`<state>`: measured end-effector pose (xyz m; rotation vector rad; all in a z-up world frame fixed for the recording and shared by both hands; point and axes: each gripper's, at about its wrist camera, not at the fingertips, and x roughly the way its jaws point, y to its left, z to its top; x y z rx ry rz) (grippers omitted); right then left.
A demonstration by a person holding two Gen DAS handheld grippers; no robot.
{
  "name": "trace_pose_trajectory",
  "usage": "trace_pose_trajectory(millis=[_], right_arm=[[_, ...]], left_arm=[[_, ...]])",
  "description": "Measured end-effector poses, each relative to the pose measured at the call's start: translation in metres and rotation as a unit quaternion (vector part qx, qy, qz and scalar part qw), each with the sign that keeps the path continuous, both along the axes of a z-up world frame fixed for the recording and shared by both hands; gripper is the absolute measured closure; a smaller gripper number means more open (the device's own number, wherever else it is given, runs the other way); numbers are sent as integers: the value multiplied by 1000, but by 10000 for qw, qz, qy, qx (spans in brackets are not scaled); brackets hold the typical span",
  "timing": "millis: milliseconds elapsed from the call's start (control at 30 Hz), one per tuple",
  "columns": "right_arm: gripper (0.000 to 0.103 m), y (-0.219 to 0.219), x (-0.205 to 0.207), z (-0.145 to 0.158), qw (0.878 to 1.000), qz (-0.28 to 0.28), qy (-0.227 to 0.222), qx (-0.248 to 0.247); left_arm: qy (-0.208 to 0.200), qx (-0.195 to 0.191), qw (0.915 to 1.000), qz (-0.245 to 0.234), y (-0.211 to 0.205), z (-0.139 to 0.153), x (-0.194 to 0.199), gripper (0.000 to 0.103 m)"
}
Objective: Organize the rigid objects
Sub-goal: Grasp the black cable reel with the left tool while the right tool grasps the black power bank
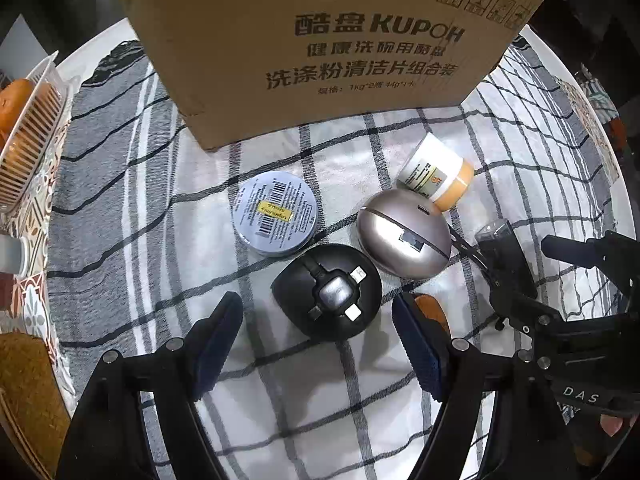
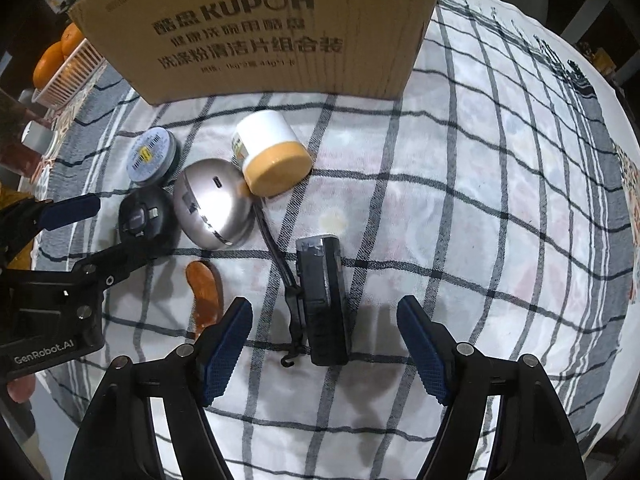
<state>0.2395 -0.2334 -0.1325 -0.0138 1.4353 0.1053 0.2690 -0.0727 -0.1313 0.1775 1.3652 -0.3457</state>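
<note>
My left gripper [image 1: 316, 299] hangs open over a black round cable disc [image 1: 326, 292], one finger on either side of it and neither pad touching. Beyond the disc lie a round blue tin [image 1: 275, 214], a silver egg-shaped device [image 1: 404, 234] and a white jar with an orange lid [image 1: 436, 174] on its side. My right gripper [image 2: 323, 301] is open, pointing down over a black rectangular device [image 2: 322, 300] with a strap, which lies between its blue pads with a gap on each side. A brown wooden piece [image 2: 204, 284] lies left of it.
A large cardboard box [image 1: 320, 40] stands at the back on the checked cloth [image 2: 460, 200]. At the left edge is a white basket [image 1: 28, 132] of oranges [image 2: 48, 64]. A brown mat [image 1: 24, 380] lies at the near left. The cloth to the right holds only the pattern.
</note>
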Motion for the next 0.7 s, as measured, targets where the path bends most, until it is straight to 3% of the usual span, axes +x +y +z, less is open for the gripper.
trace_pose_trajectory(millis=[100, 500, 700], right_arm=[[31, -1, 1, -6, 10000, -28, 43, -5], [60, -7, 9, -34, 9997, -64, 226, 33], [69, 2, 10, -38, 9998, -43, 201, 51]], left_arm=[[43, -1, 10000, 21, -1, -6, 1, 26], [187, -59, 9997, 125, -7, -24, 10, 27], [168, -89, 9997, 163, -12, -26, 13, 40]])
